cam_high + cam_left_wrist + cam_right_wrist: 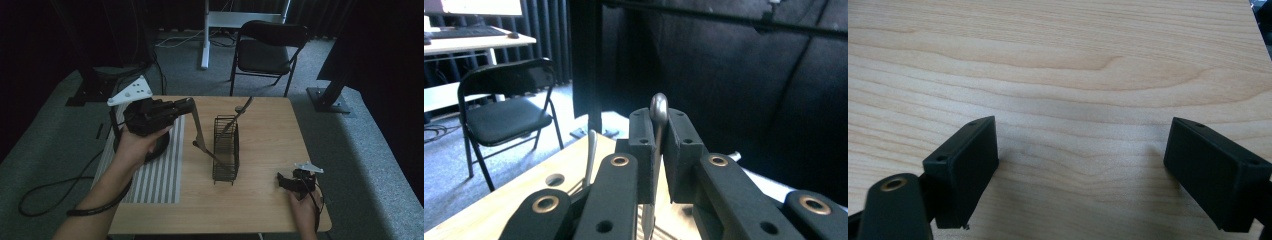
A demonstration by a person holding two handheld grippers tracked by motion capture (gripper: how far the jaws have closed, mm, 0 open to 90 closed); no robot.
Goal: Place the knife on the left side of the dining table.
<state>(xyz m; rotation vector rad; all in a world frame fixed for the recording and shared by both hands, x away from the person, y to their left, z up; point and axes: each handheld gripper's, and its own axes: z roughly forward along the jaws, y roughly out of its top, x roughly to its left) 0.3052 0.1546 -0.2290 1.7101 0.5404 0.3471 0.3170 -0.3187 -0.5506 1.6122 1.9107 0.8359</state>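
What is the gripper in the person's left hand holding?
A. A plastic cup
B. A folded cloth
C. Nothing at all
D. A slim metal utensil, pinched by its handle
D: in the left gripper view the left gripper has its jaws shut on the thin handle of a metal utensil, and the high view shows that utensil hanging down from it beside the wire basket.
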